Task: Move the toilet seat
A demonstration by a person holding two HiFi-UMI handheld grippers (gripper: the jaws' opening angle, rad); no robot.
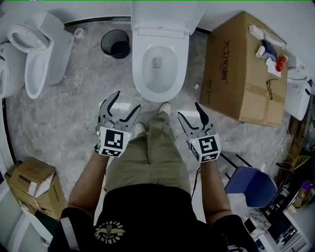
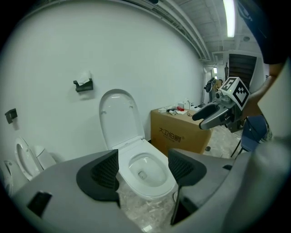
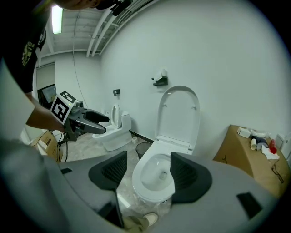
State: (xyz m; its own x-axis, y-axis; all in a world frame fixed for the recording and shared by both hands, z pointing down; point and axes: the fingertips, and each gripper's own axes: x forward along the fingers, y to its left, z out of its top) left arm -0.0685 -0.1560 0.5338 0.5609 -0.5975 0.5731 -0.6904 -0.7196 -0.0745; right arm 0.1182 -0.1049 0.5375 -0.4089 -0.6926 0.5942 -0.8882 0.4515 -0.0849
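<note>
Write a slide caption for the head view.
Person faces the toilet, lid up; left claw and right claw open, empty.

You're standing right at the toilet, shoes just short of the bowl rim. Left gripper and right gripper are both out over your legs, jaws apart and empty, neither touching the toilet. The lid looks raised against the wall, though that's hard to confirm from straight above. Bin sits just left of the bowl. Big box is on its right, small items on top. Second toilet is far left, small box lower left, blue chair lower right.
</note>
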